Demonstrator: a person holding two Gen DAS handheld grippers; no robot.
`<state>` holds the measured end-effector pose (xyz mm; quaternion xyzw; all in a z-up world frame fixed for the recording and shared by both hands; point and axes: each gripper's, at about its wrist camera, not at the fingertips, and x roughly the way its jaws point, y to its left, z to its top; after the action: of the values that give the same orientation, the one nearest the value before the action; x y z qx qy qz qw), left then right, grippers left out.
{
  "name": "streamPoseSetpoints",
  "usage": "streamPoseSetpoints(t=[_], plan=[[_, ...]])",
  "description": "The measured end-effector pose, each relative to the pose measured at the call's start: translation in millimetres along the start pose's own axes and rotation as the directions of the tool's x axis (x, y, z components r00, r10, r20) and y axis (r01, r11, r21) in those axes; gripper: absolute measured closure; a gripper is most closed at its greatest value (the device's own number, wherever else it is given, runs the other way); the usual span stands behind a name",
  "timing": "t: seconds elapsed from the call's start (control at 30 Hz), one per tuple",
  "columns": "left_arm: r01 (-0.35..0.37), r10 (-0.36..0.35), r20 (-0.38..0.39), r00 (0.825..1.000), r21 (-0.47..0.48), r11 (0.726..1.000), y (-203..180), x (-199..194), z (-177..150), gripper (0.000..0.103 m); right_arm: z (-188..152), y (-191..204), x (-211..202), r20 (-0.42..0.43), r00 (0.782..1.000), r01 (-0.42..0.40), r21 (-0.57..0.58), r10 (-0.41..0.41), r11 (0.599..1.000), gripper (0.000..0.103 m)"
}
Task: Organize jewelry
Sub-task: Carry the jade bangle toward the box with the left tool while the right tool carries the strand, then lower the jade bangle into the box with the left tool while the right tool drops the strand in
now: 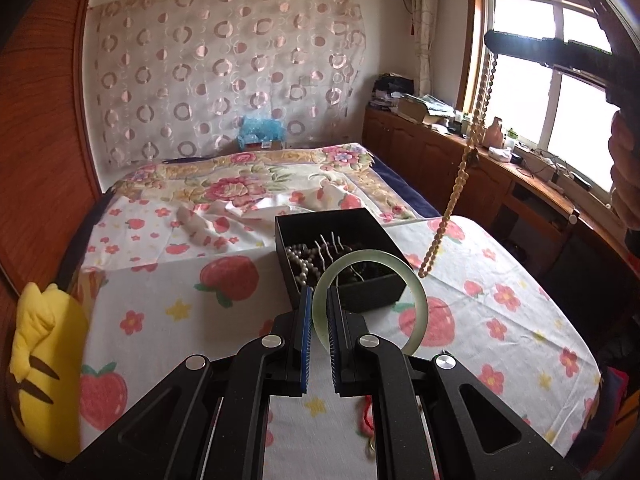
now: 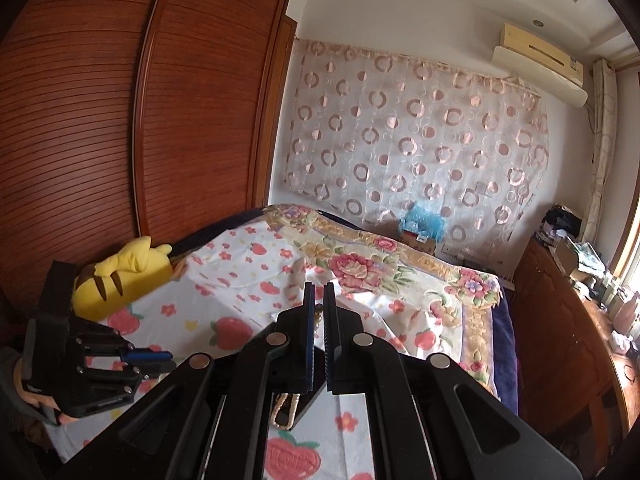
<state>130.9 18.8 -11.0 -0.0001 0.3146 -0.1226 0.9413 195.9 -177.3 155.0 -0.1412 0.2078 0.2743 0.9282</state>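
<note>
My left gripper (image 1: 319, 300) is shut on a pale green jade bangle (image 1: 416, 288) and holds it upright just in front of a black jewelry box (image 1: 372, 300). The box holds pearl strands (image 1: 302, 260) and other pieces. My right gripper (image 2: 319, 294) is shut on a cream bead necklace (image 2: 285, 410), which hangs below it. In the left wrist view the right gripper (image 1: 496, 38) is high at the upper right and the necklace (image 1: 452, 200) dangles from it down to the right of the box. The left gripper (image 2: 160, 360) also shows at the lower left of the right wrist view.
A strawberry-print sheet (image 1: 200, 300) covers the surface on the bed. A yellow plush toy (image 1: 44, 364) lies at the left edge by the wooden wardrobe (image 2: 120, 120). A red item (image 1: 366, 420) lies under the left gripper. A cluttered wooden counter (image 1: 520, 160) runs under the window.
</note>
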Motion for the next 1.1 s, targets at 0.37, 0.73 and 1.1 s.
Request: streamPoseSetpoints(t=[0.37, 0.73, 1.1], plan=[[0.001, -0.001, -0.001, 1.000, -0.007, 1.000, 8.0, 22.3, 17.4, 0.096, -4.9, -4.0, 38.8, -0.027, 0.998, -0.062, 0.017, 0.062, 0.998, 0.098], [-0.009, 0.009, -0.033, 0.999, 0.006, 1.000, 9.0, 57.9, 33.7, 0.096, -58.1, -2.0, 104.6, -0.175, 0.976, -0.121, 0.072, 0.132, 0.990, 0.098], [-0.019, 0.020, -0.067, 0.998, 0.008, 1.000, 9.8, 91.4, 38.7, 0.096, -102.7, 0.9, 146.8, -0.265, 0.946, -0.159, 0.115, 0.185, 0.980, 0.097]])
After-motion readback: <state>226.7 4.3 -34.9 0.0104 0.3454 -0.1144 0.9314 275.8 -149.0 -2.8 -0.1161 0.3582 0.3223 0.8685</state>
